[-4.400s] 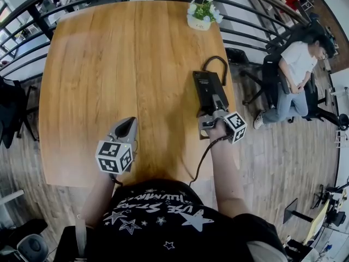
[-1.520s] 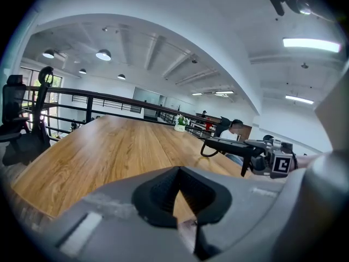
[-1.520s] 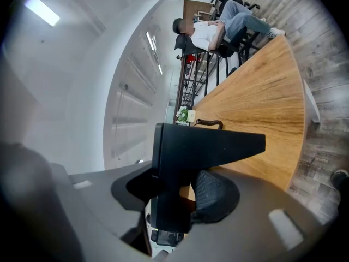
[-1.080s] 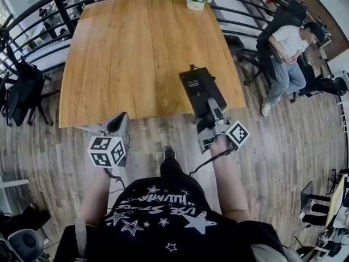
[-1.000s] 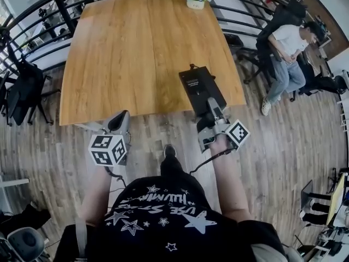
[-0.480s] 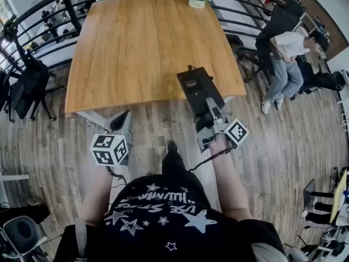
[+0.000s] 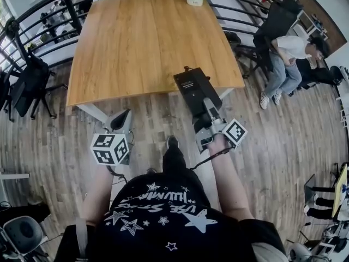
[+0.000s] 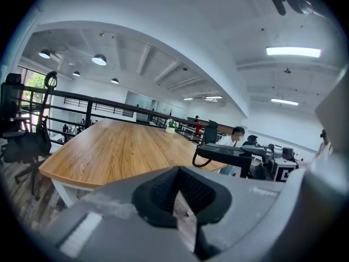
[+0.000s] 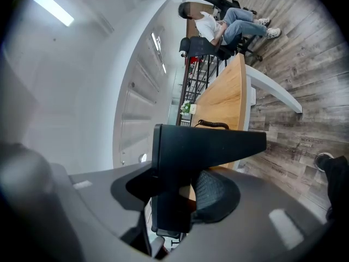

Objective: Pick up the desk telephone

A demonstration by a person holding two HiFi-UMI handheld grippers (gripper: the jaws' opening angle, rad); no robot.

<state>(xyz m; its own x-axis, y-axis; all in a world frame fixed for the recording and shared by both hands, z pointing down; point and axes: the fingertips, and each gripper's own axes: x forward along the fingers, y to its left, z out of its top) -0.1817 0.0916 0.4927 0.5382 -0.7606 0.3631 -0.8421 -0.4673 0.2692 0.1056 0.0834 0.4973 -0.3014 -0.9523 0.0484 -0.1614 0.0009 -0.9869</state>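
The right gripper point(image 7: 209, 109) clamps only one end of the flat black desk telephone point(image 7: 192, 86); cantilevered, it could droop and slip.

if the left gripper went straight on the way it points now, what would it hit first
Probably the near edge of the wooden table, just ahead of the left gripper; only floor lies between. Depth is unclear, so it might pass under the top.

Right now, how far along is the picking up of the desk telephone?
Done: the desk telephone is off the table, in the air by its near edge. In hand: the right gripper is clamped on it. The left gripper holds nothing. Left: nothing visible.
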